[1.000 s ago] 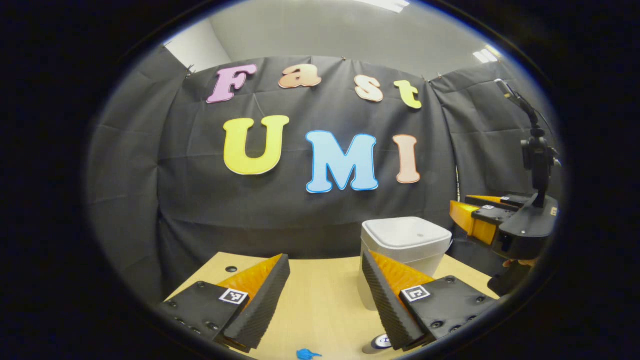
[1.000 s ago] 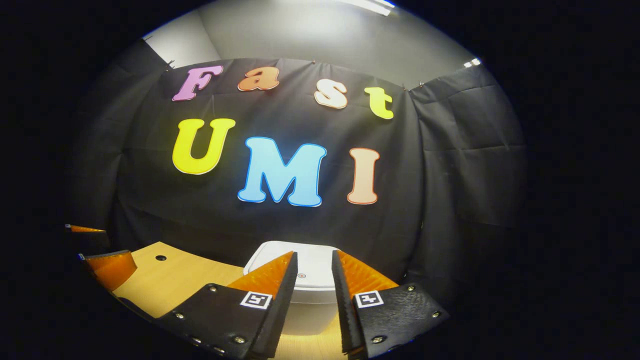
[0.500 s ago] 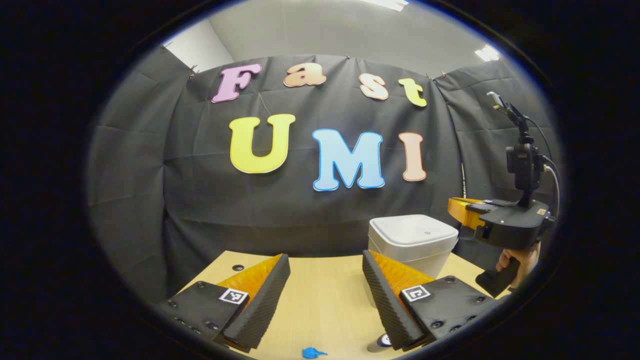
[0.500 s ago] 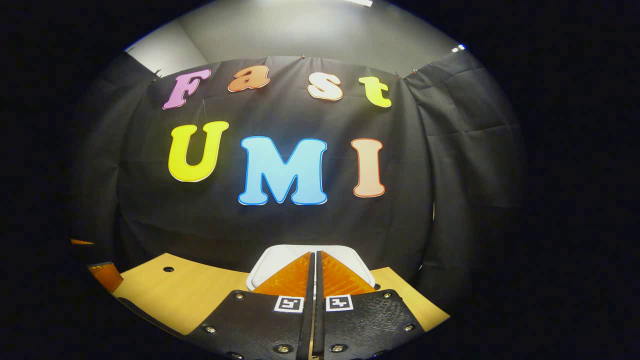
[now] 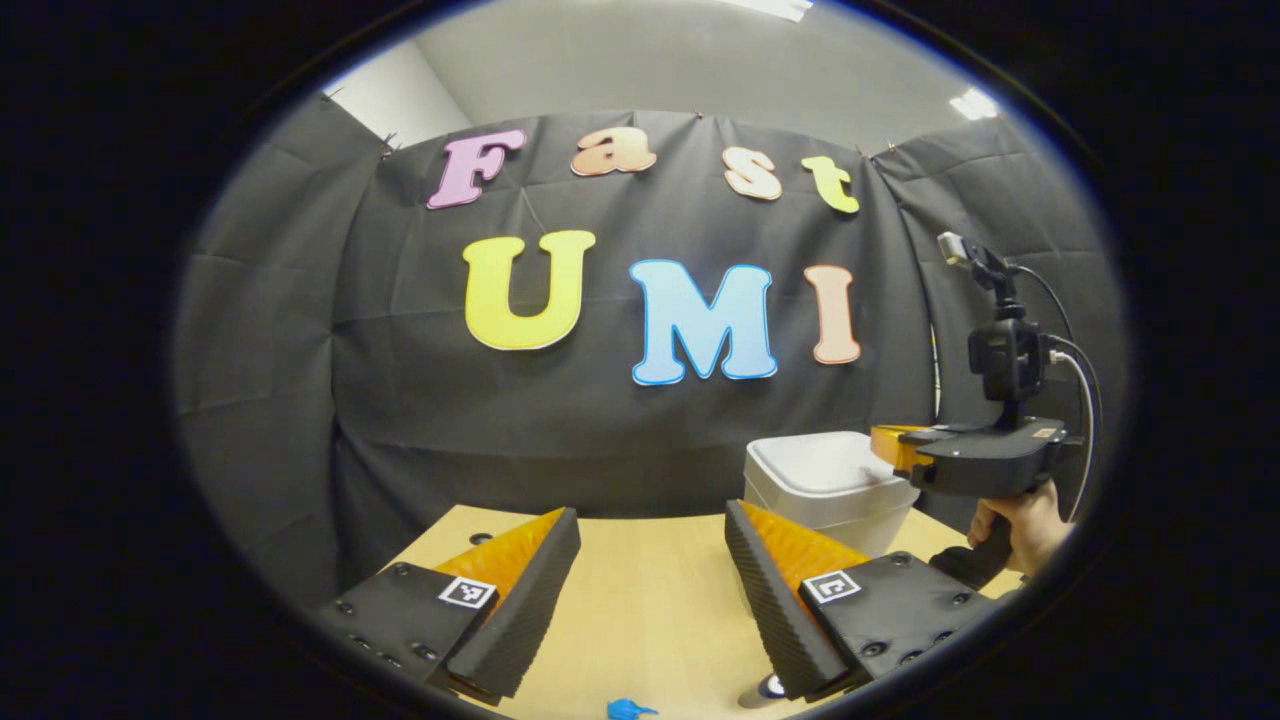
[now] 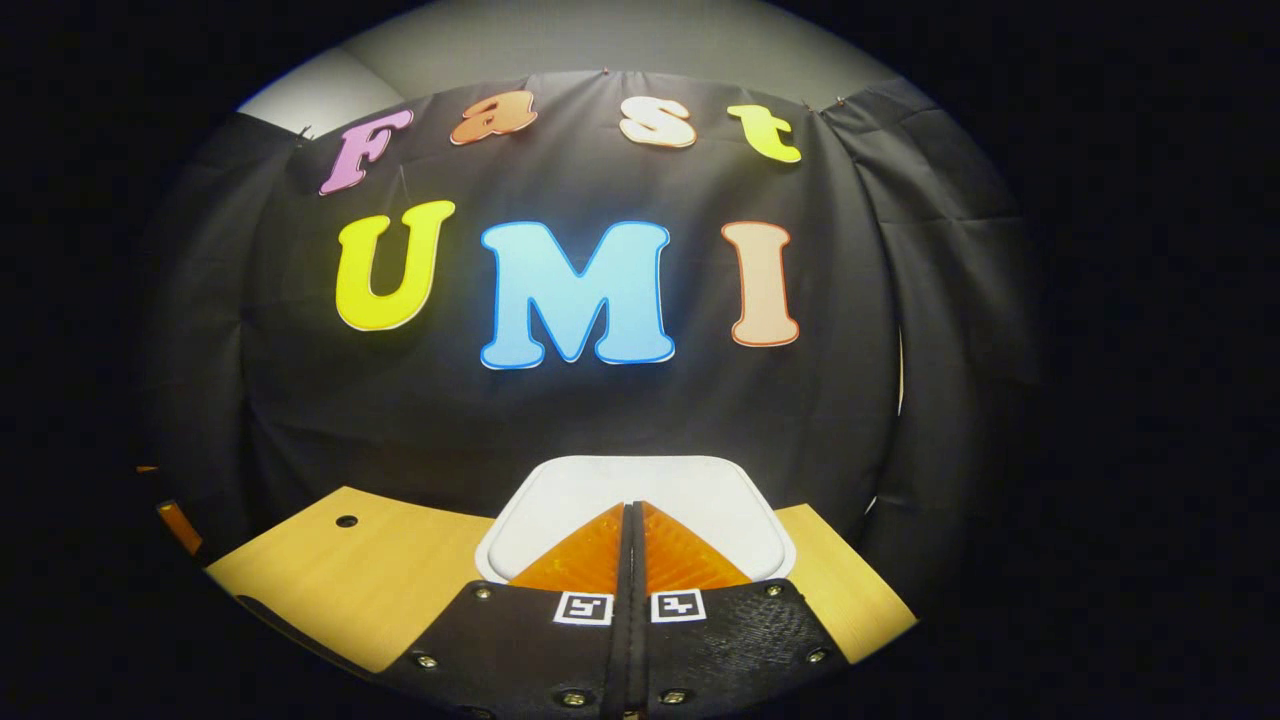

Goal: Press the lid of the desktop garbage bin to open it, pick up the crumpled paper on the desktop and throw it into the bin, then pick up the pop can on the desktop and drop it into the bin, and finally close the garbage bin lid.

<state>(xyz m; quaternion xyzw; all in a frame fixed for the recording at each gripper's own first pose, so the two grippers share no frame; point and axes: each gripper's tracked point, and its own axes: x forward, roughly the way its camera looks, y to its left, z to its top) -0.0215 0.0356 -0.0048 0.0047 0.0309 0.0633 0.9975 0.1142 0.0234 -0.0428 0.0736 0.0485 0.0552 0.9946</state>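
The white desktop bin [image 5: 815, 480] stands at the table's far right with its lid [image 6: 640, 485] down. My right gripper [image 6: 632, 506] is shut with nothing between its fingers, and its tips hover just over the middle of the lid; whether they touch it I cannot tell. In the left gripper view the right gripper [image 5: 890, 447] reaches over the bin from the right, held by a hand [image 5: 1020, 520]. My left gripper [image 5: 650, 515] is open and empty above the table. A blue crumpled paper [image 5: 625, 709] and the top of the pop can [image 5: 765, 688] lie at the near edge below it.
The light wooden table [image 6: 330, 570] has a small dark hole [image 6: 346, 521] near its far left corner. Black cloth closes the booth just behind the bin. An edge of the left gripper's finger [image 6: 175, 525] shows at the far left of the right gripper view.
The right gripper's fingers have closed together, and it has come down and forward over the bin lid. The left gripper has stayed almost still.
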